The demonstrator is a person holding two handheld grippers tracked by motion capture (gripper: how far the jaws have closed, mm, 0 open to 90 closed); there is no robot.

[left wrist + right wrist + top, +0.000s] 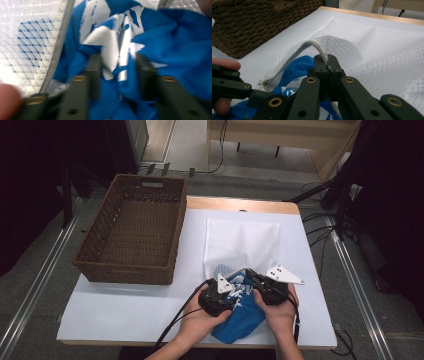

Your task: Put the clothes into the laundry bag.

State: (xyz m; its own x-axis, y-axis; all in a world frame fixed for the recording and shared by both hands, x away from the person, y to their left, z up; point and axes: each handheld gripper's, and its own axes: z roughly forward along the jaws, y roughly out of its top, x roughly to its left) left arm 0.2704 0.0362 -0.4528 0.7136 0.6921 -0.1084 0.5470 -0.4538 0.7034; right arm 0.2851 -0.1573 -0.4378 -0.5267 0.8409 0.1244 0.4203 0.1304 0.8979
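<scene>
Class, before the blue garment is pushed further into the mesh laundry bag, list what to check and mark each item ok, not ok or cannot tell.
1. Right hand-held gripper shut on the zipper edge, lifting it: ok.
2. Mesh laundry bag mouth open: ok.
3. Blue garment between the left hand-held gripper jaws: ok.
4. Left pads pressing the cloth firmly: cannot tell, picture blurred.
5. Garment fully inside the bag: not ok, much lies outside.
6. Wicker basket apart from the work: ok.

White print on the blue garment (pixel 160 42) (lettering unreadable)
</scene>
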